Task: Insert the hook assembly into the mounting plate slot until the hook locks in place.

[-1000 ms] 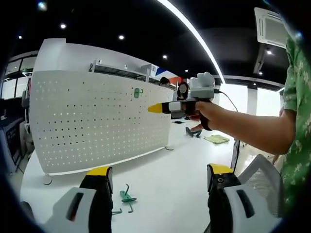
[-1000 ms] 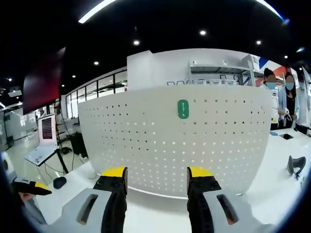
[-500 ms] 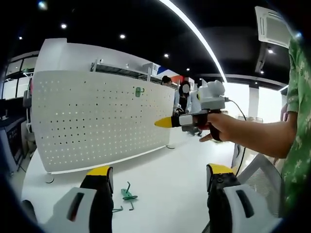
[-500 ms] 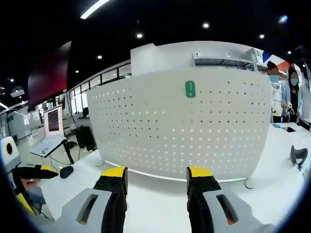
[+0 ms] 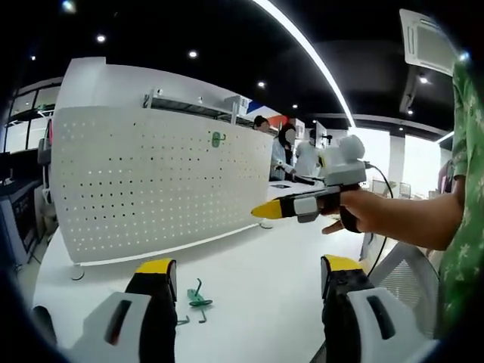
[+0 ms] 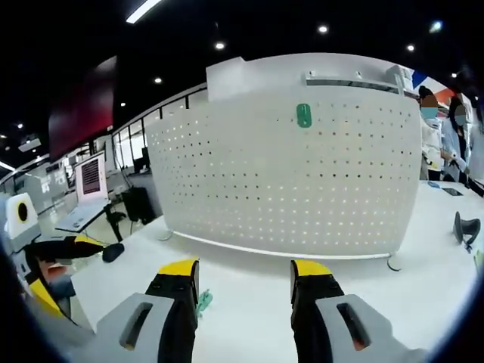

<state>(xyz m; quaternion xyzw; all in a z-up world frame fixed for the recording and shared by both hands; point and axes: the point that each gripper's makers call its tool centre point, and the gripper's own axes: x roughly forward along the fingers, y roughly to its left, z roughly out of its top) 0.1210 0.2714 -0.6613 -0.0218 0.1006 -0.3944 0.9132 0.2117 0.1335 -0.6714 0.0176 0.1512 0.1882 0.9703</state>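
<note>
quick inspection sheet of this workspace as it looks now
surface: white table, mostly bare.
job's things: white pegboard upright on the table; green hook mounted near its top edge; loose green hooks lying on the table.
clutter: dark object on the table past the pegboard's end.
grippers: left gripper open, empty; right gripper open, empty.
cables: black cable behind the right gripper.
surroundings: people standing behind the pegboard; ceiling lights.

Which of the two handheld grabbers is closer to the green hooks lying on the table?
Left, probably. The green hooks lie just ahead of the left gripper, beside one of its fingers. The right gripper hovers higher, further off.
</note>
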